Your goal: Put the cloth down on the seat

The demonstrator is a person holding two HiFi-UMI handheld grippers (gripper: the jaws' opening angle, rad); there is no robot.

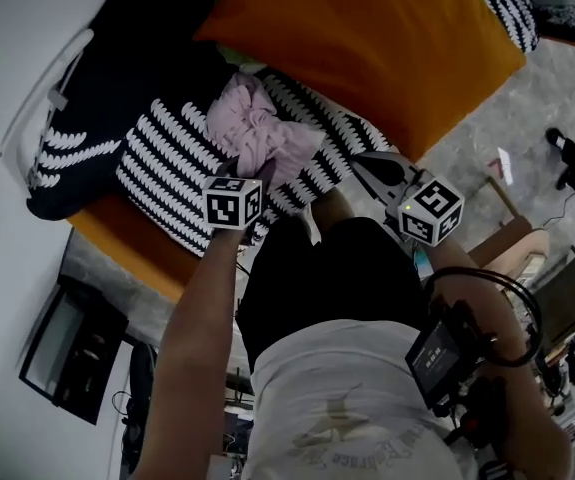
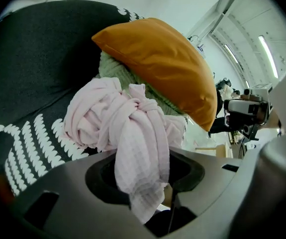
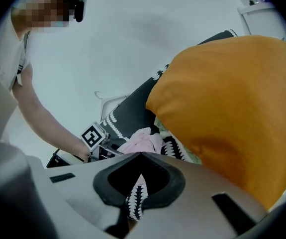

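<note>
Seat (image 1: 117,233): orange, patterned throw (image 1: 167,158) over it, cushion (image 1: 367,38) behind.
Cloth (image 1: 257,133): pink, bunched on throw.
Left hand-held gripper (image 2: 143,188): clamped on cloth.
Right hand-held gripper (image 3: 135,205): pinching throw.

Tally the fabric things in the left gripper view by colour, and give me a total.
Pink cloth: 1
Orange cushion: 1
Green knit fabric: 1
Black-and-white fabric: 1
Total: 4

Orange cushion (image 1: 367,48) over black-white patterned throw (image 1: 167,163); green knit (image 2: 110,71) beneath cushion.
</note>
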